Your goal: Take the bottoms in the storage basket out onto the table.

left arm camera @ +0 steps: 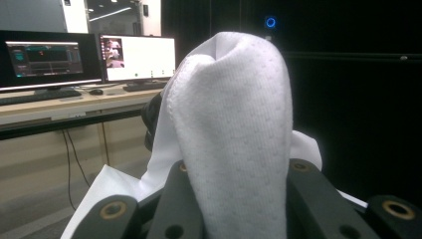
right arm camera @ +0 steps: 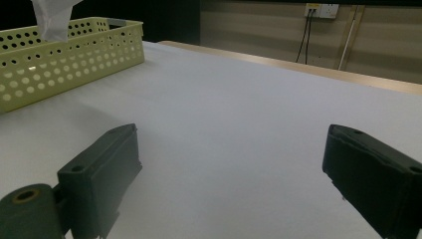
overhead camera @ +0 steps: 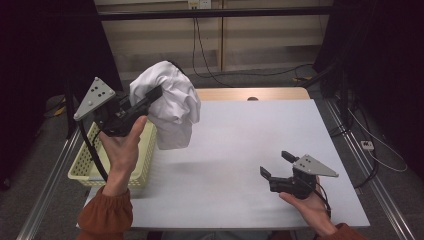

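Observation:
In the high view a bunched white cloth (overhead camera: 172, 102) hangs in the air above the table's left side, beside the right edge of a pale yellow basket (overhead camera: 85, 167). My left gripper (overhead camera: 152, 95) is shut on it and held up by a hand in a rust-coloured sleeve. The left gripper view has the knitted cloth (left arm camera: 234, 124) rising between the two jaws of the left gripper (left arm camera: 234, 172). My right gripper (overhead camera: 276, 164) rests low near the table's front right, open, with nothing between its jaws. In the right gripper view, the right gripper (right arm camera: 231, 164) faces the basket (right arm camera: 69, 59) and a corner of the cloth (right arm camera: 52, 20).
The white table (overhead camera: 240, 140) has a wooden strip along its far edge. Dark curtains stand left and right, and cables lie on the floor behind. The left gripper view looks toward a desk with monitors (left arm camera: 89, 57).

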`<state>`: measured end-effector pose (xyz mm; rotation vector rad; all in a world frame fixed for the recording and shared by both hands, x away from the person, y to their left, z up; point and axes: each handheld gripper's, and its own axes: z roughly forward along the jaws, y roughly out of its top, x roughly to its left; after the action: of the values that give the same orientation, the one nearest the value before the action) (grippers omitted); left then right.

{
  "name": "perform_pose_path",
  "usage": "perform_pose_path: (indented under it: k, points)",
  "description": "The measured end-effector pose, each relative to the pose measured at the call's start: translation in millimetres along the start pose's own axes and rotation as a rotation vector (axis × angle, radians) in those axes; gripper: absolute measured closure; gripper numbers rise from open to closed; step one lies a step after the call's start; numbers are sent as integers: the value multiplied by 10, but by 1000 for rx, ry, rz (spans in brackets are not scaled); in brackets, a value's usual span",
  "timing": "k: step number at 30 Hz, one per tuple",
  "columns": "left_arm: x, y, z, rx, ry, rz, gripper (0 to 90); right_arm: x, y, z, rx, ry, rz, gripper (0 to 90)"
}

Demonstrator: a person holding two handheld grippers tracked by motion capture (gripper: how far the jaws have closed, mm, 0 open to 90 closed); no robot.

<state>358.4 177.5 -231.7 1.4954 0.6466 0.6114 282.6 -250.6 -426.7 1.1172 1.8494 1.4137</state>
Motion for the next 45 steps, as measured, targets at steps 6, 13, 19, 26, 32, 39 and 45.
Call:
perform_pose_path:
  k: [6, 13, 19, 26, 32, 39, 45]
  points:
    - [-19, -49, 49, 13, -15, -9, 795, -1, -1, -5, 3, -1, -3, 74]
    - [-77, -87, 151, 33, -38, -10, 795, 4, -2, -8, 4, -2, -3, 74]
    - [-135, -84, 289, 52, -61, -4, 795, -2, -3, -8, 3, -5, -3, 74]
    - [-185, -152, 372, 72, -85, -9, 795, 1, -3, -16, 1, -7, 5, 74]
    - [-215, -253, 478, 99, -91, -23, 795, 5, -3, -16, 1, -1, 4, 74]
    - [-287, -394, 639, 139, -109, -27, 795, -1, -4, -23, 2, -1, 2, 74]
    - [-317, -489, 732, 169, -113, -30, 794, 6, -2, -30, -3, -1, 2, 74]
